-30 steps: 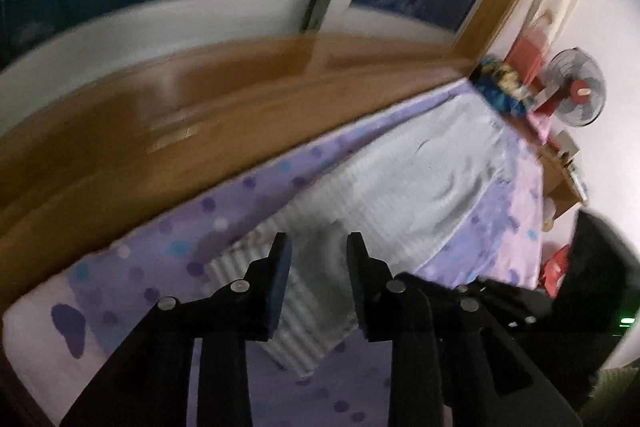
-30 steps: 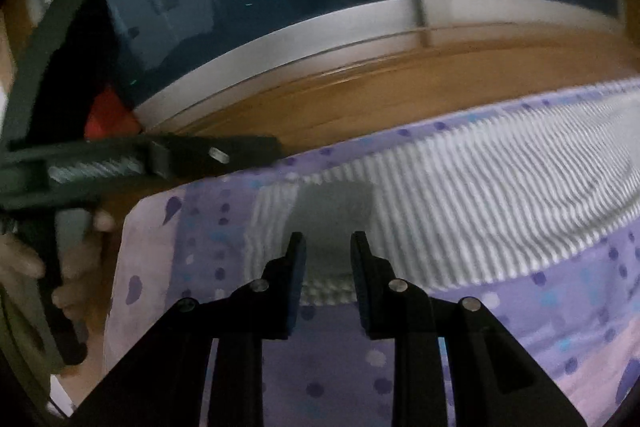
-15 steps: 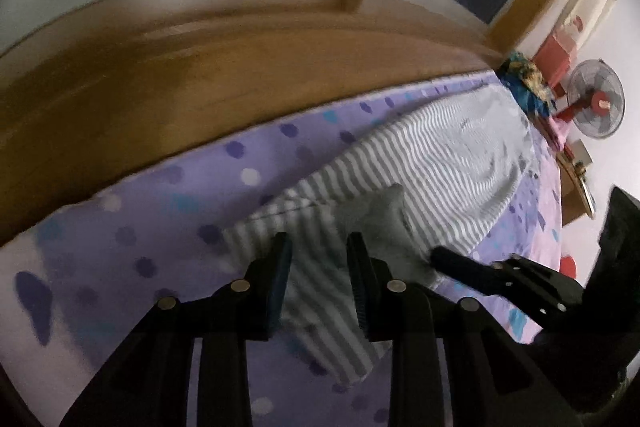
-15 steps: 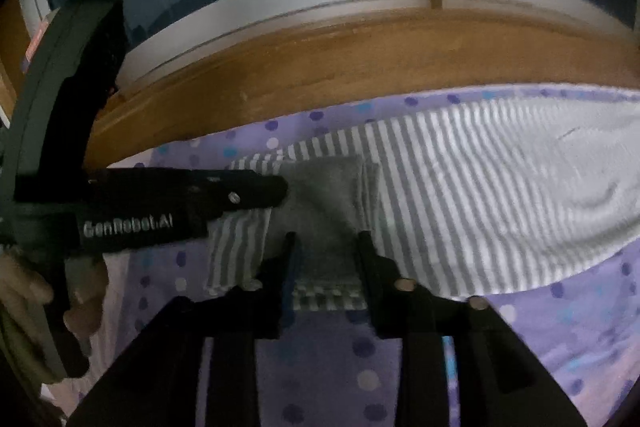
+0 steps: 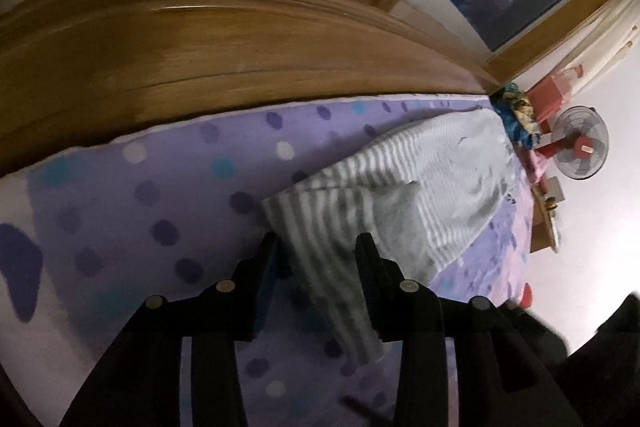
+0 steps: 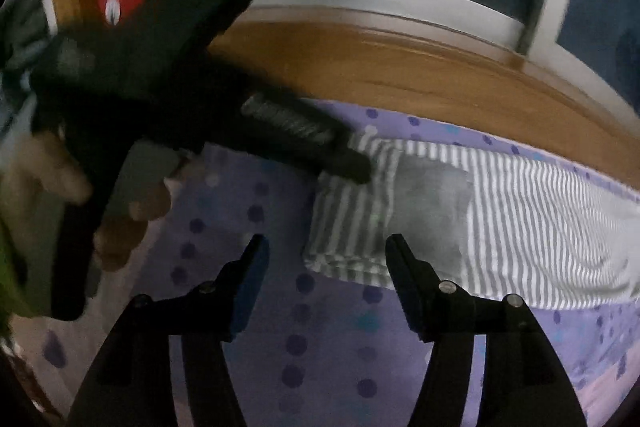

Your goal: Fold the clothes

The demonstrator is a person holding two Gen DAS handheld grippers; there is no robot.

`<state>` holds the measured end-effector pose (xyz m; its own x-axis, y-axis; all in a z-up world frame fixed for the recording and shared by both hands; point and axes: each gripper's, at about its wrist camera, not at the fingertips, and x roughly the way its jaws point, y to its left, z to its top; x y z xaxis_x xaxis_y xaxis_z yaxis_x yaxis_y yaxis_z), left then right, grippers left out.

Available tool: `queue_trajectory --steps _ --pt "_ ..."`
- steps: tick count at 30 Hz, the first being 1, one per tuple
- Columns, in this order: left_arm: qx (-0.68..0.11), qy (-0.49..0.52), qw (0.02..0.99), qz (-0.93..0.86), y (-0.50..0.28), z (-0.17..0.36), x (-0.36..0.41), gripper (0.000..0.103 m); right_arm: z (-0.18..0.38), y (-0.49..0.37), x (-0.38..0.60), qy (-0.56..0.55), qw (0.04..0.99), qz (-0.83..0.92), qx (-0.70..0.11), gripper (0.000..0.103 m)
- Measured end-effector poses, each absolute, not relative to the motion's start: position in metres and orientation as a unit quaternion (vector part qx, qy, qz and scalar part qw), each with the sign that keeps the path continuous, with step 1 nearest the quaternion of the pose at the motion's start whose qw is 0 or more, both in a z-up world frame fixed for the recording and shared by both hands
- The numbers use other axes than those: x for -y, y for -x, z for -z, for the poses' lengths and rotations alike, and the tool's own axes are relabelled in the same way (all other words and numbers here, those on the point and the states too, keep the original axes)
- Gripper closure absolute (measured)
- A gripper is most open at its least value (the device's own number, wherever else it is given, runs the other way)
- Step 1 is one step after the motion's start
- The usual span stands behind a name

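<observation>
Striped garment [image 6: 520, 219] lies flat on the dotted purple bedsheet [image 6: 328, 355], one piece only, its long axis running along the wooden bed frame [image 6: 400, 67] toward the far end of the bed. You have its near, folded end right ahead of both tools — one grey patch [image 6: 428, 199] sits on that end. Your left claw [image 5: 316, 251] hangs over the near corner with striped cloth showing between its jaws, which are opening; the pads do not look pressed on the fabric. Your right claw [image 6: 324, 251] is also opening, wider, with the hem just beyond its tips and nothing gripped. In the right wrist view the left tool's tip rests at the far corner of that same end, so the left hand looks the nearer. Count: two claws, one garment, one standing fan [image 5: 582, 147] well apart past the bed's far end.
</observation>
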<state>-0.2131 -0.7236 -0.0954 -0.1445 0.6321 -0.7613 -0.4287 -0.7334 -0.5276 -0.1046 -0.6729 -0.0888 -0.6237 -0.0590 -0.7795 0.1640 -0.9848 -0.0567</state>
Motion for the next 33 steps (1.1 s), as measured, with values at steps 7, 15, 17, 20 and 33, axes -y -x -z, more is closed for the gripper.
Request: queue_trajectory --steps 7,15,17,20,33 --pt "0.127 0.55 0.345 -0.75 0.219 0.101 0.723 0.085 0.114 0.103 0.692 -0.409 -0.003 0.901 -0.143 0.066" --pt "0.14 0.55 0.324 -0.757 0.215 0.095 0.725 0.089 0.105 0.097 0.669 -0.4 0.004 0.913 -0.083 0.08" --pt "0.146 0.556 0.317 -0.754 0.215 0.095 0.729 0.082 0.105 0.096 0.666 -0.403 0.014 0.912 -0.076 0.08" --pt "0.147 0.563 0.3 -0.756 0.216 0.098 0.732 0.075 0.105 0.099 0.668 -0.404 0.024 0.911 -0.079 0.074" --pt "0.11 0.561 0.286 -0.769 0.215 0.097 0.713 0.091 0.117 0.101 0.699 -0.389 0.008 0.901 -0.194 0.071"
